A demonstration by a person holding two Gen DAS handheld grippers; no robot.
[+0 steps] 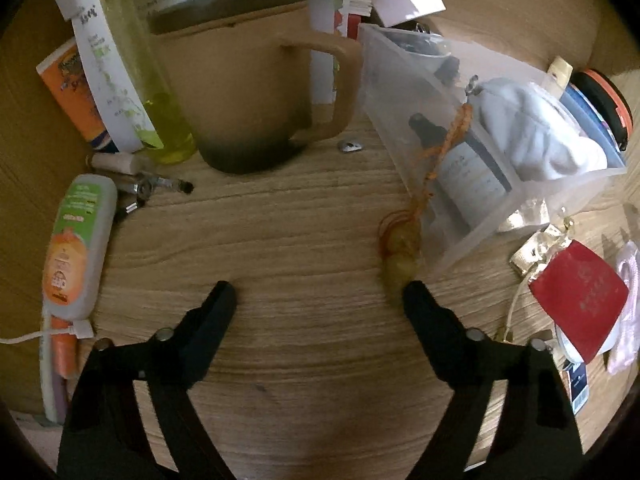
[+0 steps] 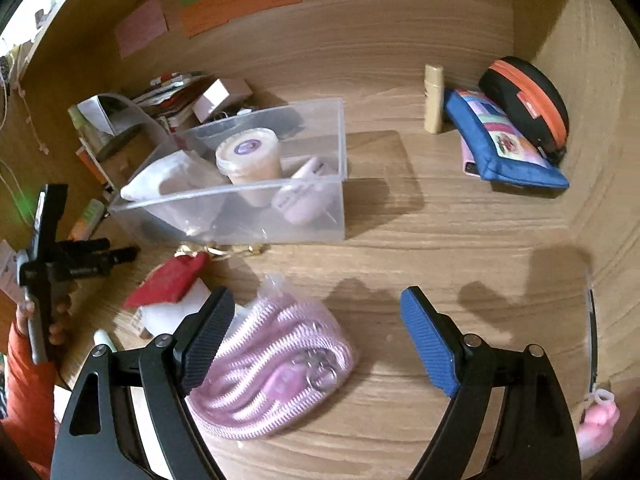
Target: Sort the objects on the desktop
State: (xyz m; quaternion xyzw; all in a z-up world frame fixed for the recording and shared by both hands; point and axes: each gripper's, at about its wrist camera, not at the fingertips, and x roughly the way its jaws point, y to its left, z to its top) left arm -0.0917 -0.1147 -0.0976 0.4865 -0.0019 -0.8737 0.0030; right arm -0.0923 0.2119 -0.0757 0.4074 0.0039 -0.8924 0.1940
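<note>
A clear plastic bin (image 2: pixel 312 216) stands on the wooden desk, holding a white pouch, a round jar (image 2: pixel 248 160) and a pale pink case. In the left wrist view the bin (image 1: pixel 400 92) also shows dark dropper bottles (image 1: pixel 468 168) inside. My right gripper (image 2: pixel 316 316) is open, its jaws around a bagged pink cord (image 2: pixel 272 364) without closing on it. My left gripper (image 1: pixel 320 292) is open and empty over bare desk; a yellow-green charm on an orange string (image 1: pixel 400 256) lies by its right fingertip. The left gripper also shows in the right wrist view (image 2: pixel 120 250).
A tan mug (image 1: pixel 248 92), a yellow-green bottle (image 1: pixel 136 60) and tubes (image 1: pixel 76 240) stand at the left. A red card (image 1: pixel 580 296) and gold clip (image 1: pixel 532 250) lie by the bin. A blue pouch (image 2: pixel 504 144), black-orange case (image 2: pixel 528 96) and beige tube (image 2: pixel 434 98) sit at the back right.
</note>
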